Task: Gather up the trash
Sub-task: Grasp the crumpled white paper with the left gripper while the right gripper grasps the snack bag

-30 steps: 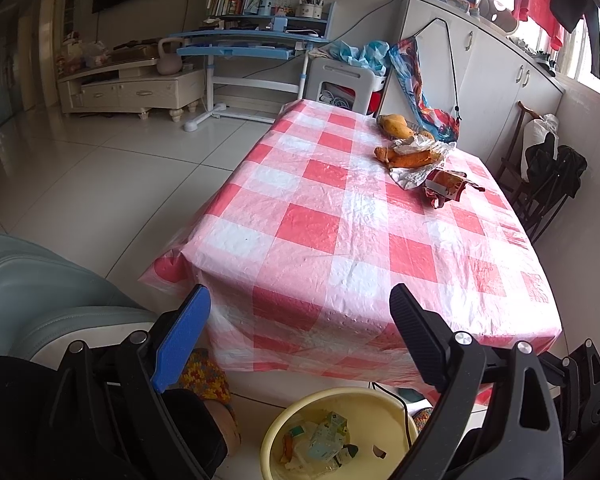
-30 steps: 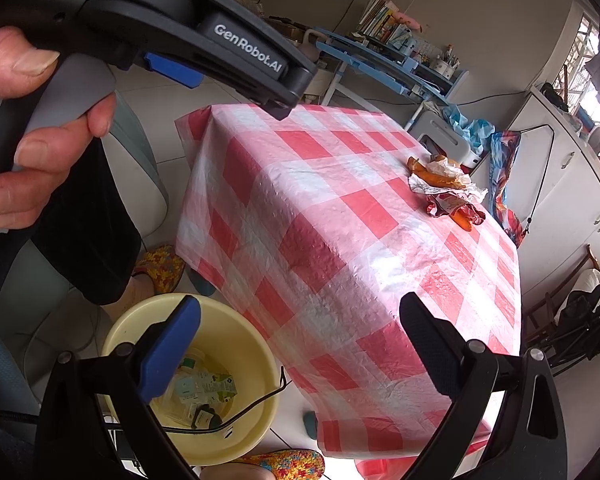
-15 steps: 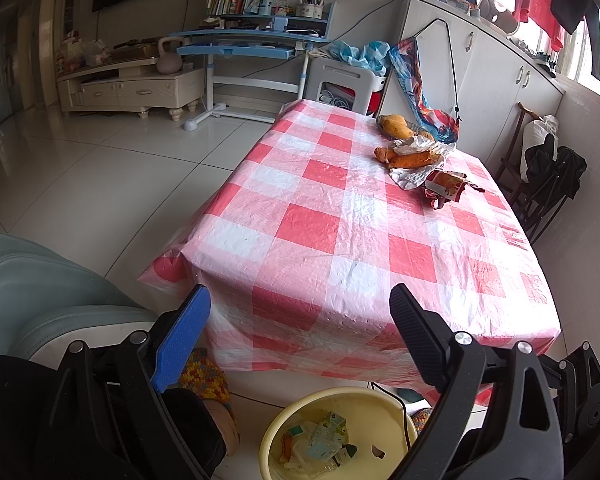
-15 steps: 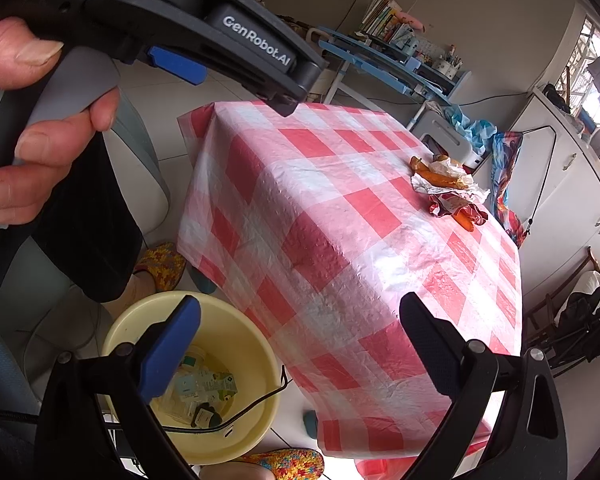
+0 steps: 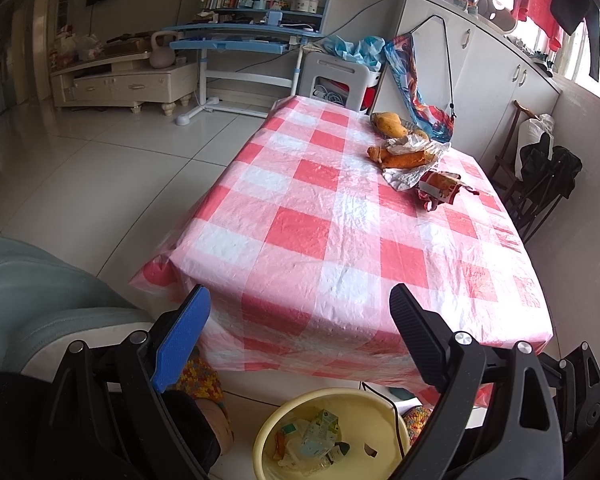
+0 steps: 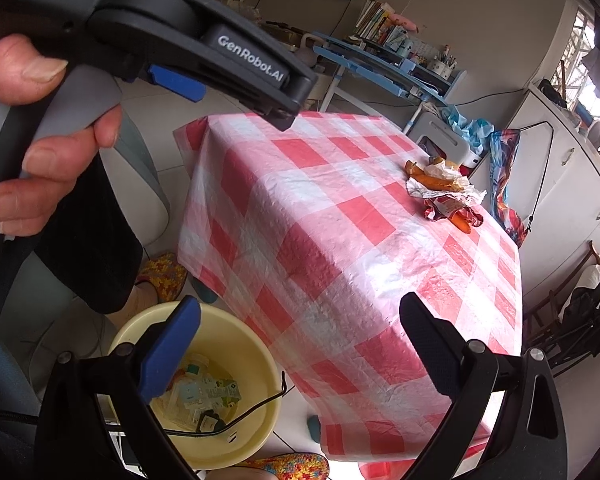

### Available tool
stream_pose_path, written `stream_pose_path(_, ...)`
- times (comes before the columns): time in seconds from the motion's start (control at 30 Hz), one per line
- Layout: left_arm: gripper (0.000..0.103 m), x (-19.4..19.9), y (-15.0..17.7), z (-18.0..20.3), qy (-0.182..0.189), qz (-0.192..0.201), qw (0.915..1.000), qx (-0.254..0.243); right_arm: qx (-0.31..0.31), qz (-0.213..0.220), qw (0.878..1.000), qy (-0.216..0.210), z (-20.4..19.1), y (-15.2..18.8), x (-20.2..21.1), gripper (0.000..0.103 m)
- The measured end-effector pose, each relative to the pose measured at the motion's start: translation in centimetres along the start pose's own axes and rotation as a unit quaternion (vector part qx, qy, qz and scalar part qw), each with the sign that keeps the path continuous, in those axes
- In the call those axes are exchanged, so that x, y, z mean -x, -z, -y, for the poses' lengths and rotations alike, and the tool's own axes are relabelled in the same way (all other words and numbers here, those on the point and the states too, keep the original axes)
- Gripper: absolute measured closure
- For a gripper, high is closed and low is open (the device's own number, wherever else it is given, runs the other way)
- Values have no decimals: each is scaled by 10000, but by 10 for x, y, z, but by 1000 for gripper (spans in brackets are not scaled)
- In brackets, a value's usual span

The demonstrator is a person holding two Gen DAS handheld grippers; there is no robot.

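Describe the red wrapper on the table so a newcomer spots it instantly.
Start at the red-and-white checked table; a trash cluster lies toward its far right side. The red wrapper is the nearest piece, beside crumpled white paper with orange peels; only it has red print.

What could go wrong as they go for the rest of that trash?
The peels and wrappers lie at the table's far end, a long reach for the open left gripper and right gripper. The thin checked tablecloth might snag and drag. Carried scraps could miss the yellow bucket on the floor.
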State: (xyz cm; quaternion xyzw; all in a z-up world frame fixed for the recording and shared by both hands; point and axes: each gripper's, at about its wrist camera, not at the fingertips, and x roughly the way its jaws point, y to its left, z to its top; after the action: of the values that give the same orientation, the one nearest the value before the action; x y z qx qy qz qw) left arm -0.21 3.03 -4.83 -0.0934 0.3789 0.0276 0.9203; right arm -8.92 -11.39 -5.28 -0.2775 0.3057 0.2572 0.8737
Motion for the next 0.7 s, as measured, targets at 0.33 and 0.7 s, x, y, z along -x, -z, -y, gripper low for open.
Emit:
stream_pose_path(0.33, 15, -38, -52, 16, 113, -223, 9996, -98, -291, 86, 9995, 96, 70, -23, -21, 8)
stream_pose_path(0.7, 15, -131, -136, 80, 373, -393, 9958, -739, -2195, 127, 9744, -462, 187, -37, -86, 8)
